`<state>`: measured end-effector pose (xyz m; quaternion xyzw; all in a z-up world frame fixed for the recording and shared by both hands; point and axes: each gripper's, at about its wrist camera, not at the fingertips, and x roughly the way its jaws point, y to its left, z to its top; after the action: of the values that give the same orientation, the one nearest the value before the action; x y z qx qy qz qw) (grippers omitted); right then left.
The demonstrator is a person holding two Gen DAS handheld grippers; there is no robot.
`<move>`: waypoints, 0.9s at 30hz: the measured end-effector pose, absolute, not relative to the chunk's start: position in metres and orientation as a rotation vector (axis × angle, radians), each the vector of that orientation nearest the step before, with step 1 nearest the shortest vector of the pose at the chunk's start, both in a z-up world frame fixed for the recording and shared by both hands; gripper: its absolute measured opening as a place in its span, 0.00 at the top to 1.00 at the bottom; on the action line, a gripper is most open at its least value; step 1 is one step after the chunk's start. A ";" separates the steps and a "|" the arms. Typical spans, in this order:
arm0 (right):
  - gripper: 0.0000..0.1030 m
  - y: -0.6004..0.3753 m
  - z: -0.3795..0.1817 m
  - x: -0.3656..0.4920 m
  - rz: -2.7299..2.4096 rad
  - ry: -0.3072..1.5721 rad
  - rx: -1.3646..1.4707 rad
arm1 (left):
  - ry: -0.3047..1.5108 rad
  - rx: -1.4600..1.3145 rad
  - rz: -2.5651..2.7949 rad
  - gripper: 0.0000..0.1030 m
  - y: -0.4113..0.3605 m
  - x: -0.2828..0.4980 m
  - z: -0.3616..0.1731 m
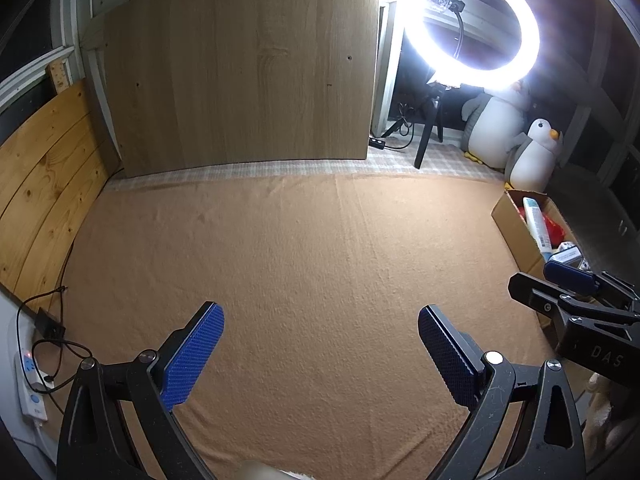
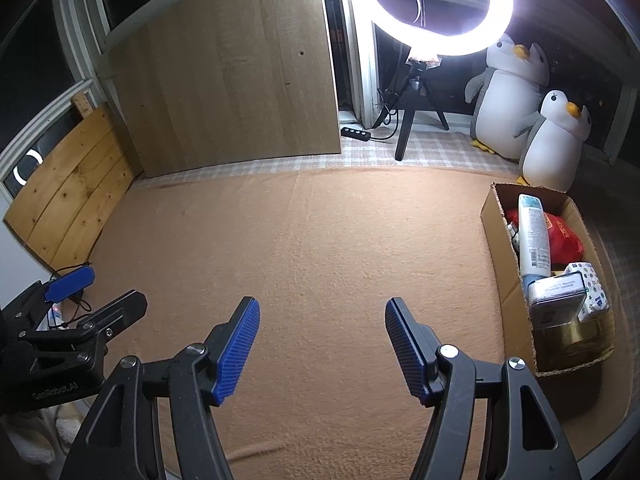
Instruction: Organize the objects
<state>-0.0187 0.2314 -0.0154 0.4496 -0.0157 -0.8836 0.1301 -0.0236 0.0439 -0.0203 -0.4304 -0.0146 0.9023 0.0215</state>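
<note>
Along the left edge of the orange blanket there is only a wooden board leaning against the wall and a power strip with its cables near the left near corner; nothing there looks like something to be sorted. The left tool hangs over the near part of the blanket with its blue pads spread wide and nothing between them. The middle of the blanket is bare from the near edge to the far edge, where a large wood panel stands. The right tool is beside it, also over the near edge, its jaws parted and empty.

At the right edge sits the cardboard box, and the task's things are inside it: a white spray bottle lying lengthwise, a red packet beside it, a patterned tissue pack and a clear lidded container at the near end. Two plush penguins and a ring light stand beyond the far right corner, and seem to be no part of the work.

Judging from this, the gathering looks finished or nearly so: no loose item shows on the blanket.
</note>
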 end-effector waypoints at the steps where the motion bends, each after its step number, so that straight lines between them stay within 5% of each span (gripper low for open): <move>1: 0.40 0.232 -0.016 -0.019 -2.567 -0.045 1.308 | -0.044 -1.335 2.796 0.03 0.044 -0.023 -0.021; 27: 0.37 0.231 -0.017 -0.022 -2.572 -0.019 1.320 | -0.047 -1.347 2.795 0.03 0.041 -0.028 -0.026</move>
<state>-0.0221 0.2306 -0.0175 0.4532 -0.0065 -0.8826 0.1251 -0.0285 0.0408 -0.0256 -0.4340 -0.0150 0.9006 0.0193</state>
